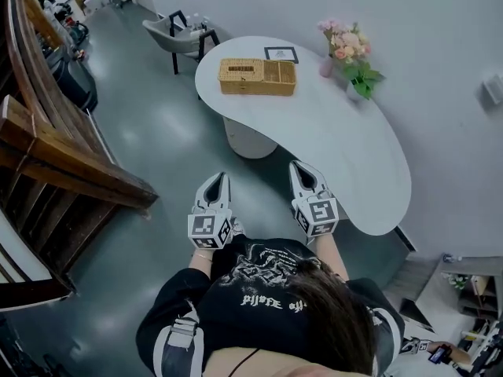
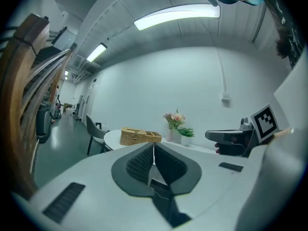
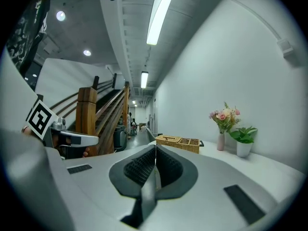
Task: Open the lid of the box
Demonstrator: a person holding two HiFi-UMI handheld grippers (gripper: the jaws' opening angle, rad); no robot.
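Holding both tools level in front of the body, side by side, the person points them at the table (image 1: 346, 155). The left gripper (image 1: 222, 176) is clenched shut and empty. The right gripper (image 1: 297, 164) is also pressed closed on nothing, by the table's near edge. A wicker box (image 1: 257, 76) sits at the far end of the white curved top, well apart from both; its lid looks down, though it's small in view. Flowers (image 1: 343, 44) stand near the wall. A wooden staircase (image 1: 63, 163) is on the left, with grey floor (image 1: 165, 132) between it and the table.

Bright ceiling strip light (image 2: 175, 14); fisheye corners vignetted
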